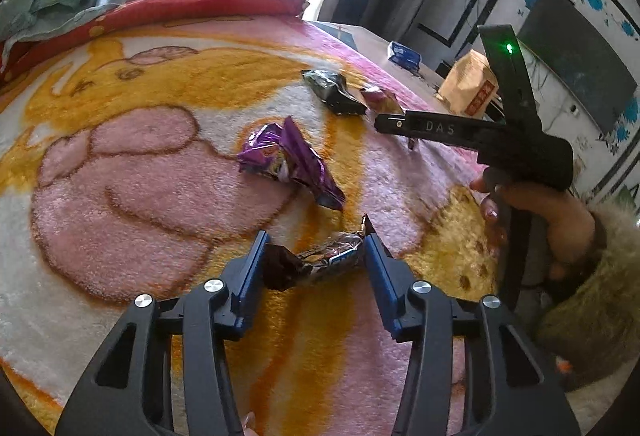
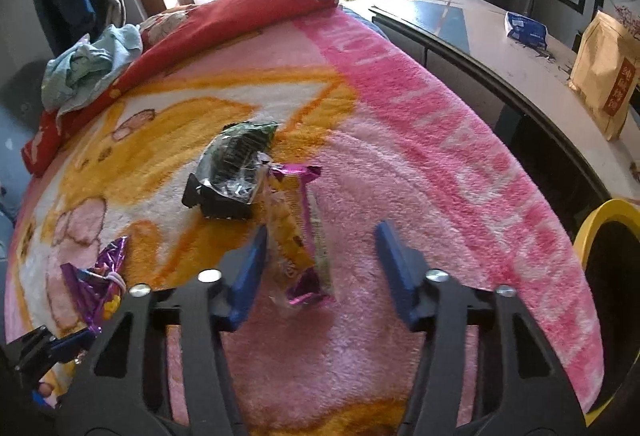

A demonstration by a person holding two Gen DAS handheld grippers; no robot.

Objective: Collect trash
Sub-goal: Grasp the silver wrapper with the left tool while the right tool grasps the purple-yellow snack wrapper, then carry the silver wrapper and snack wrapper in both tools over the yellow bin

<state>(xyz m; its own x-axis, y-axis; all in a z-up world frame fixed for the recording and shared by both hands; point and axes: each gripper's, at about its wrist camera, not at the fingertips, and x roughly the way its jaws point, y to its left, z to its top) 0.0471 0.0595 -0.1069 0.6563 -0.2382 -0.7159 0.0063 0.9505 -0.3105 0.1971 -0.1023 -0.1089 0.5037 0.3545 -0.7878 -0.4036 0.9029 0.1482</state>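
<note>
Several snack wrappers lie on a pink and orange plush blanket [image 1: 140,164]. My left gripper [image 1: 316,248] is open, its blue pads on either side of a brown wrapper [image 1: 316,262]. A crumpled purple wrapper [image 1: 292,160] lies just beyond it; it also shows in the right wrist view [image 2: 98,280]. A black-green wrapper [image 1: 334,92] lies farther off; it also shows in the right wrist view [image 2: 234,172]. My right gripper [image 2: 320,240] is open around a long yellow and purple wrapper [image 2: 298,236], which lies nearer the left pad. The right gripper's body [image 1: 480,136] shows in the left wrist view.
A yellow-rimmed bin [image 2: 608,236] stands at the bed's right side. A desk [image 2: 500,48] beyond holds a blue packet [image 2: 526,30] and a tan paper bag [image 2: 604,76]. A red quilt [image 2: 224,24] and pale blue cloth [image 2: 88,68] lie at the bed's far end.
</note>
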